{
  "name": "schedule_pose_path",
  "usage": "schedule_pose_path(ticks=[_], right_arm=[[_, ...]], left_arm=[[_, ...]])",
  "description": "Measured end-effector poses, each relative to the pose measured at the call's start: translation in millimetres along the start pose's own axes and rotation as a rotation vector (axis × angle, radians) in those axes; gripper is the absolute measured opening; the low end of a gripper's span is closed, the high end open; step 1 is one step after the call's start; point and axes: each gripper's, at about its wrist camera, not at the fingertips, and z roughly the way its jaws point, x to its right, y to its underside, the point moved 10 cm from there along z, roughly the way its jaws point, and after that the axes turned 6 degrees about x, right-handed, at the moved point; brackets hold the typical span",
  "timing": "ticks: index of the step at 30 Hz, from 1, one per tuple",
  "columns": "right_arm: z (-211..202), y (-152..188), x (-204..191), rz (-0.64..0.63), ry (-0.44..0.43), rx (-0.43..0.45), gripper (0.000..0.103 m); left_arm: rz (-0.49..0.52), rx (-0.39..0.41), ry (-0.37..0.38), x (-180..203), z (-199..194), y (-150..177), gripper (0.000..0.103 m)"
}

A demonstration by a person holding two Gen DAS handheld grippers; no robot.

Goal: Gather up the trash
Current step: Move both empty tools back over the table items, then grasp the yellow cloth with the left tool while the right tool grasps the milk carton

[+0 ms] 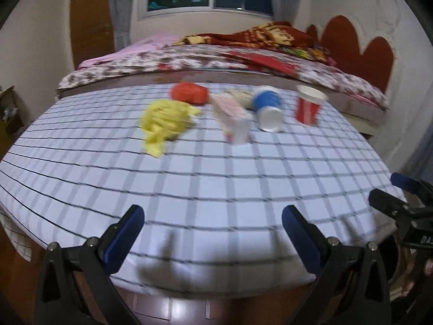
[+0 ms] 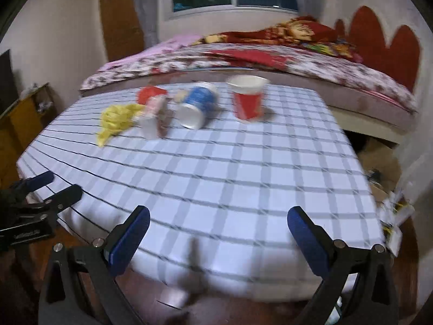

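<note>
Trash lies along the far side of the checked table (image 1: 205,189): a crumpled yellow wrapper (image 1: 165,120), a red crumpled piece (image 1: 189,93), a pink-and-white carton (image 1: 232,119) on its side, a blue-and-white cup (image 1: 266,108) on its side, and an upright red paper cup (image 1: 308,107). The same items show in the right wrist view: yellow wrapper (image 2: 116,120), carton (image 2: 153,119), blue cup (image 2: 197,108), red cup (image 2: 247,97). My left gripper (image 1: 212,216) is open and empty over the near table edge. My right gripper (image 2: 217,218) is open and empty, also at the near edge.
A bed (image 1: 243,62) with patterned blankets stands right behind the table. A cardboard box and clutter (image 2: 384,168) sit on the floor at the table's right. A wooden cabinet (image 2: 24,116) is at the left. Wood floor lies below the near edge.
</note>
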Motion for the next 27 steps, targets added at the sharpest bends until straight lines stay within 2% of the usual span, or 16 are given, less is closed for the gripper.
schedule_pose_path(ticks=[4,7,9,11,13,17,22,27], right_arm=[[26.4,-30.9,-35.9,-0.050,-0.045,0.036,0.100],[49.9,-47.7,-56.1,-0.063,-0.076,0.034,0.089],[67.7,-56.6,-69.3,-0.065,-0.100,0.023,0.085],[85.6,-64.3,-81.6,-0.074,-0.114,0.013,0.081],[105.8,-70.4,-93.0,-0.083,-0.126,-0.006,0.077],[138.6,-72.9,-107.7,-0.105,-0.136,-0.049,0.069],[168.7,-74.7,-115.9,-0.135,-0.136,-0.083,0.065],[187.4,-80.4,-121.0,-0.147,-0.138,-0.100,0.051]], left_arm=[[-0.014,0.011,-0.049,-37.0,19.7,-17.3,0.102],[-0.024,0.010,-0.063,-61.1,38.3,-30.8,0.102],[-0.019,-0.005,-0.072,-72.1,53.2,-36.9,0.101],[-0.016,-0.013,-0.063,-78.7,68.4,-42.9,0.094],[-0.015,-0.018,-0.048,-80.5,81.1,-48.3,0.090],[-0.016,-0.016,-0.019,-79.4,101.6,-56.7,0.089],[-0.022,-0.011,0.021,-75.6,123.5,-68.0,0.086],[0.003,-0.045,0.033,-70.2,142.9,-74.3,0.084]])
